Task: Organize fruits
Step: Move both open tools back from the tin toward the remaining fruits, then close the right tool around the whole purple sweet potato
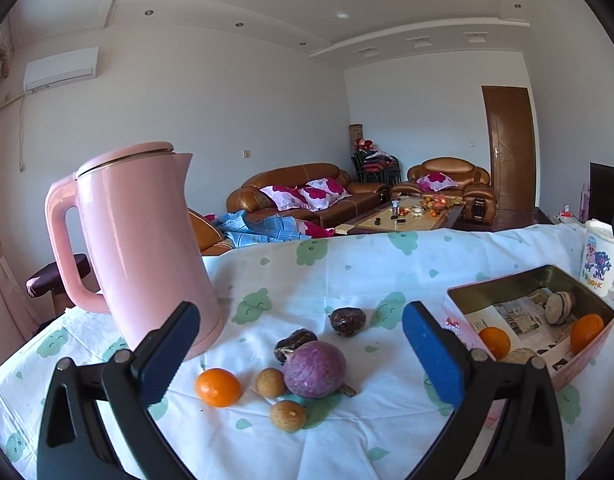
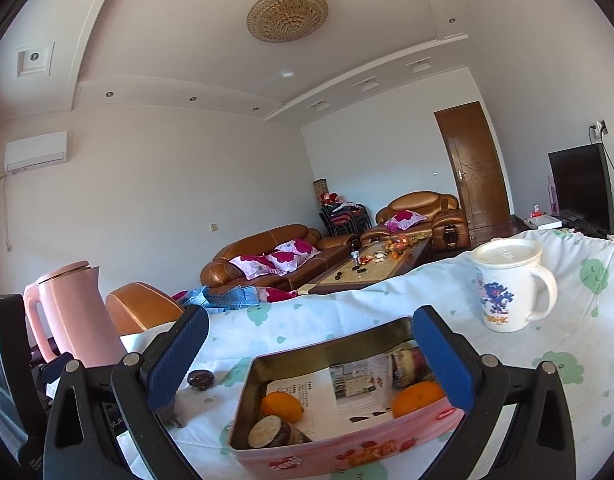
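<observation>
Loose fruit lies on the tablecloth in the left wrist view: an orange (image 1: 218, 387), a purple round fruit (image 1: 314, 369), two small brown fruits (image 1: 270, 382) (image 1: 288, 415), and two dark wrinkled ones (image 1: 347, 320) (image 1: 291, 343). My left gripper (image 1: 301, 354) hangs open just above and around this cluster, holding nothing. A pink tin (image 1: 587, 344) (image 2: 347, 454) holds two oranges (image 2: 281, 404) (image 2: 417, 398) and cut root pieces (image 2: 273, 432) on paper. My right gripper (image 2: 311, 358) stands open over the tin, empty.
A pink kettle (image 1: 143, 248) (image 2: 73, 314) stands at the table's left. A white lidded mug (image 2: 507, 284) (image 1: 599, 264) sits behind the tin on the right. The table's far edge (image 1: 387, 236) drops off toward sofas and a coffee table.
</observation>
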